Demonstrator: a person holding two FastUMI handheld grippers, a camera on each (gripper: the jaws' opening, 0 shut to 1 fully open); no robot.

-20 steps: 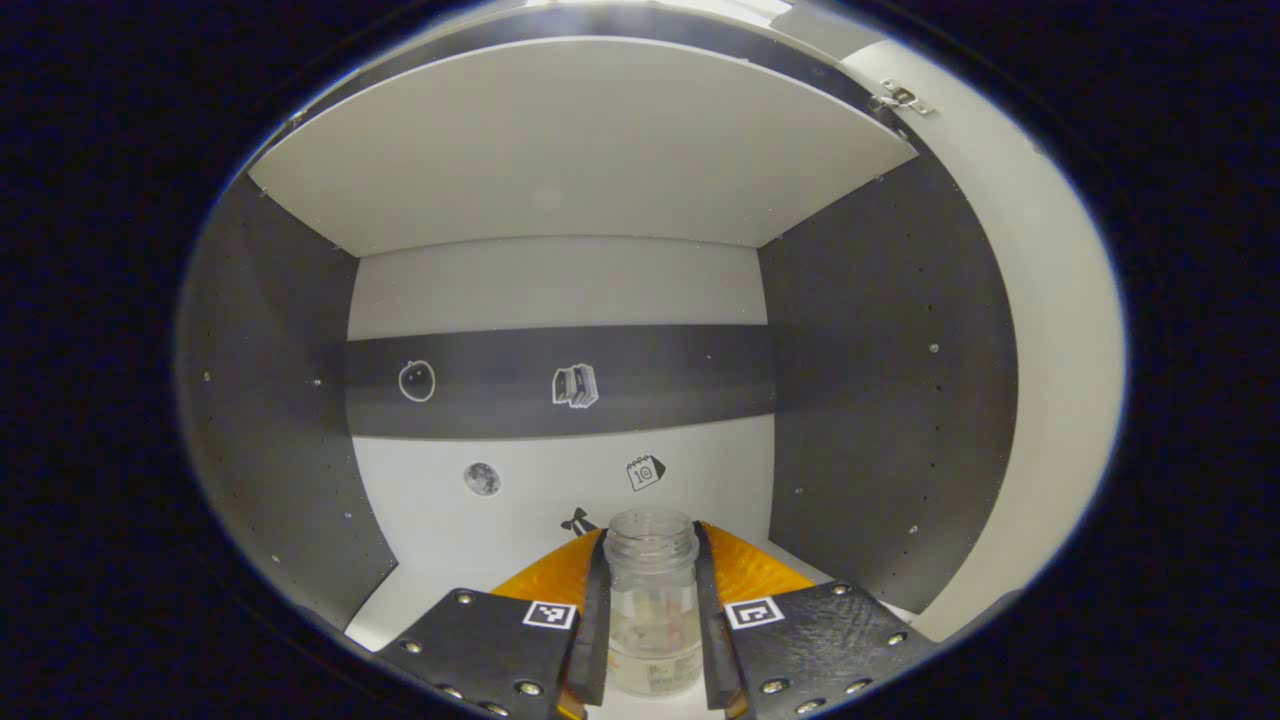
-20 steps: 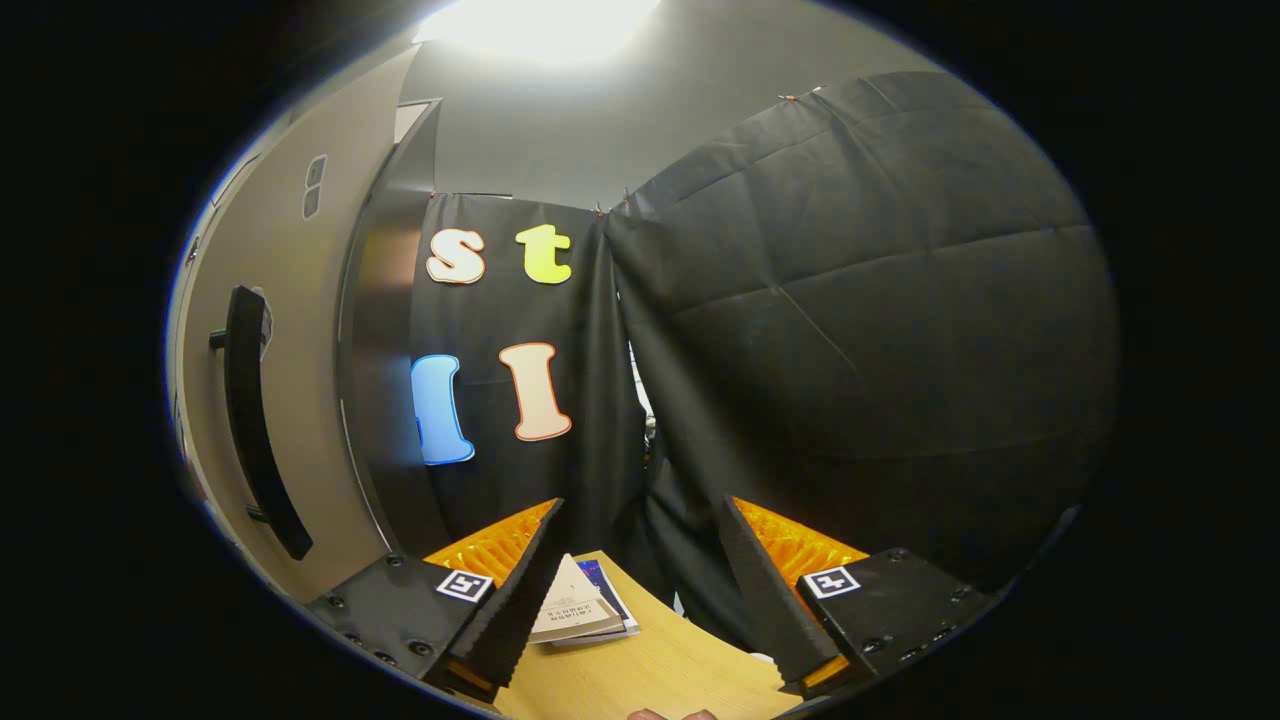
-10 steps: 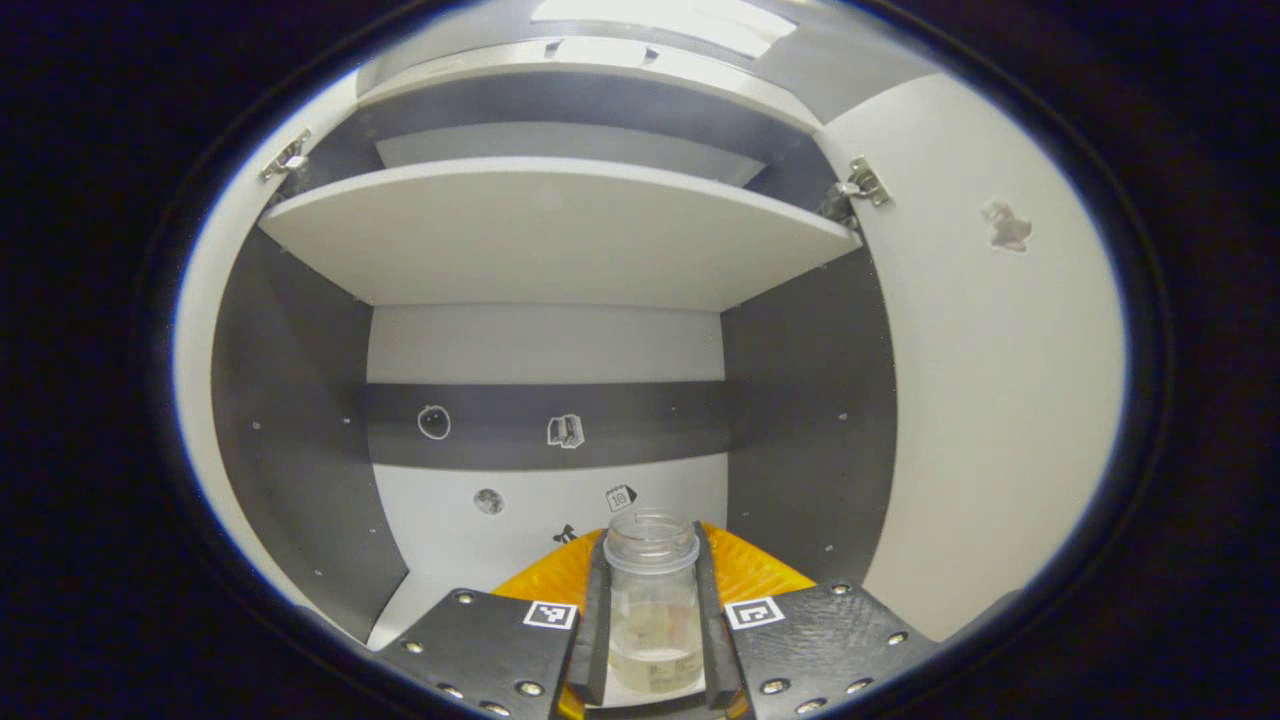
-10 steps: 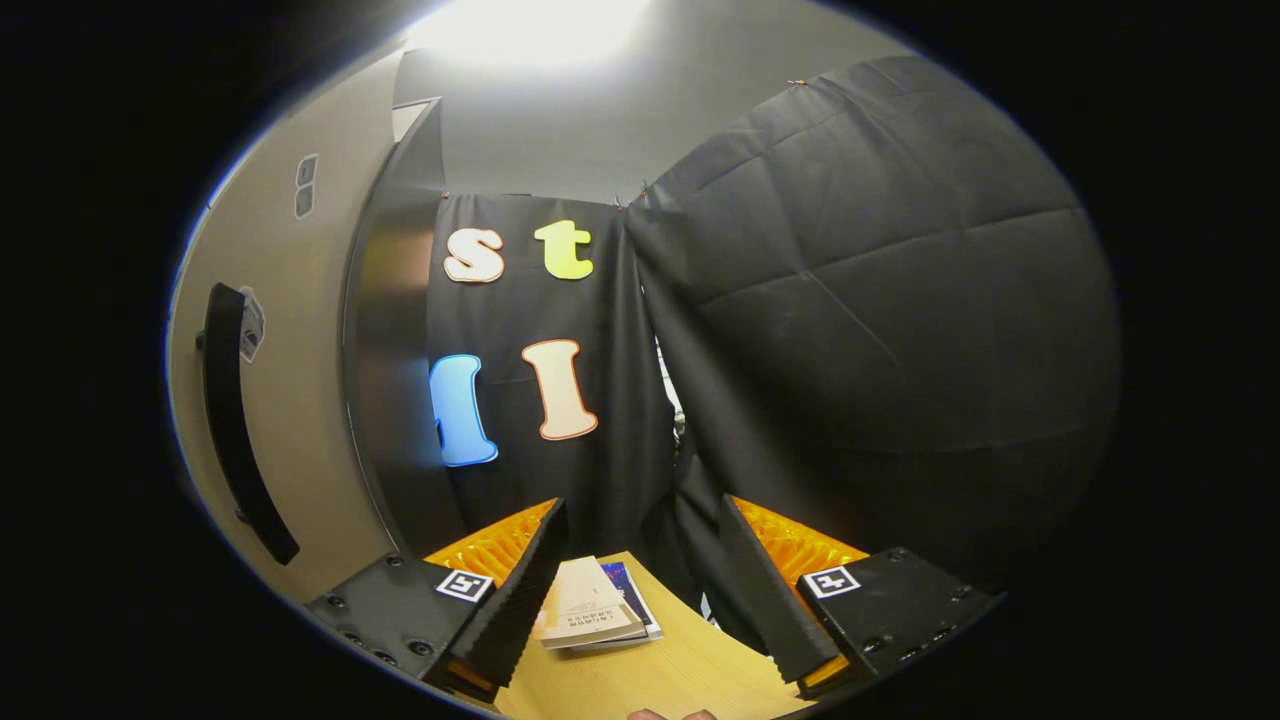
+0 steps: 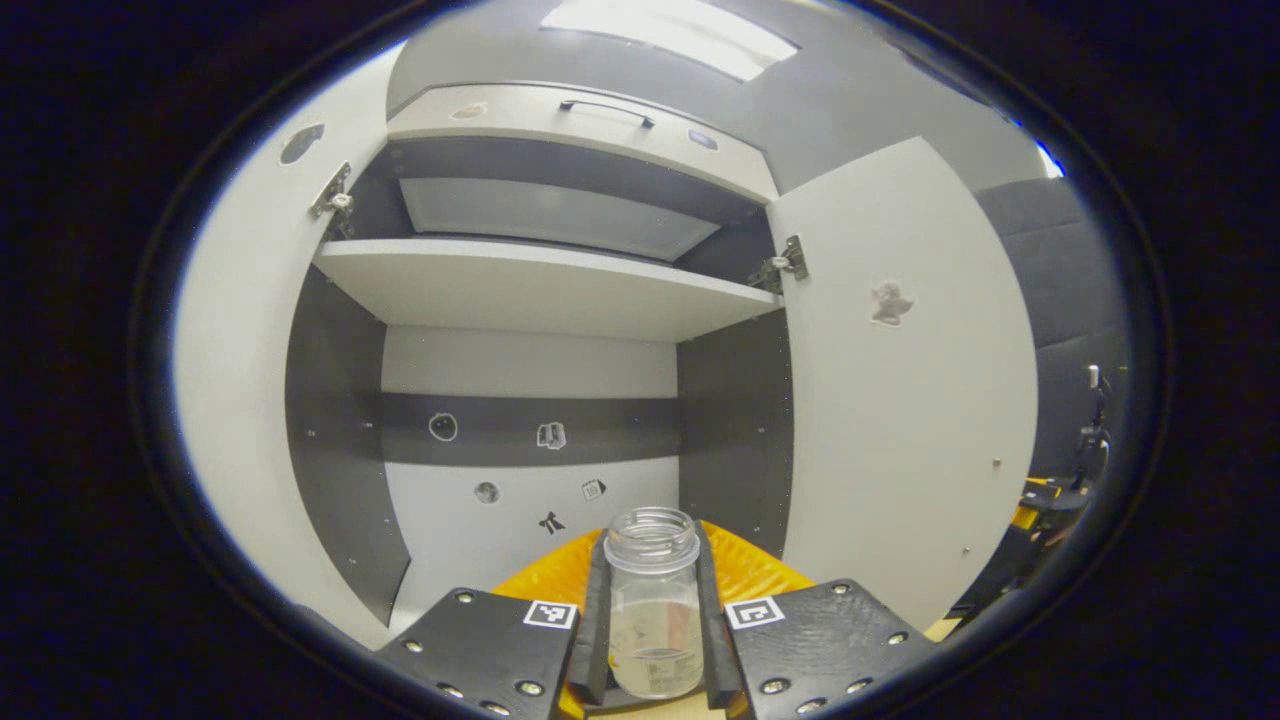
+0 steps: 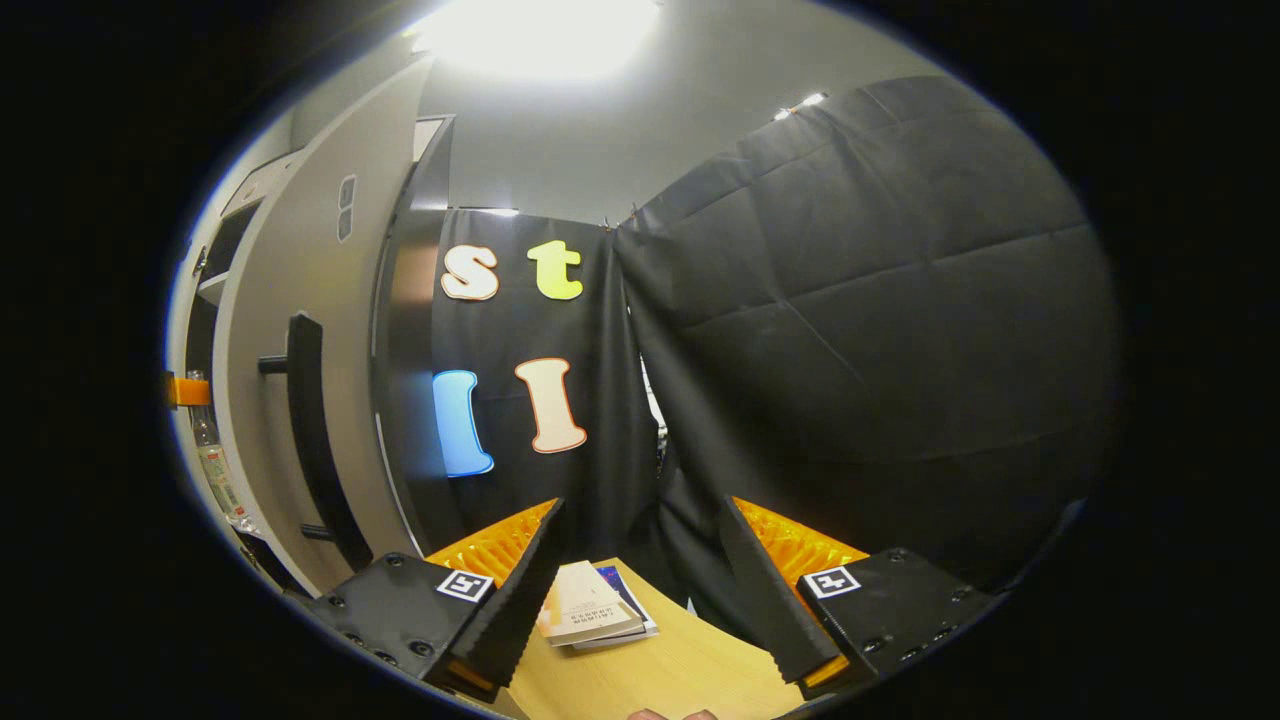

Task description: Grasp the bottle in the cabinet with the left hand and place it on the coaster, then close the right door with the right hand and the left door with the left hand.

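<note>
While the left gripper (image 5: 652,610) grips the bottle (image 5: 654,600) with both fingers pressed on its sides, the left gripper view has widened over the last second: a moment ago the cabinet's lower bay and the underside of its shelf took up nearly everything, and now the whole cabinet (image 5: 545,290) sits further off, with both open doors showing, the left door (image 5: 235,400) at 9 o'clock and the right door (image 5: 905,420) at 3 o'clock. That reads as the gripper backing out of the cabinet with the bottle lifted clear of the cabinet floor. The bottle stands upright between the fingers at 6 o'clock, its open mouth up, and looks nearly empty.

In the right gripper view the right gripper (image 6: 640,590) hangs with its fingers set wide apart, holding nothing, above a wooden table (image 6: 670,670) where a small stack of books (image 6: 590,615) lies. The right door's outer face with its dark handle (image 6: 315,440) has swung closer to the middle, now at 9 o'clock, and the bottle with the left gripper's fingers shows past the door's edge.

I judge the grasp done and the carry begun; the coaster isn't visible, so the placing spot can't be judged yet. Both doors remain to close.
</note>
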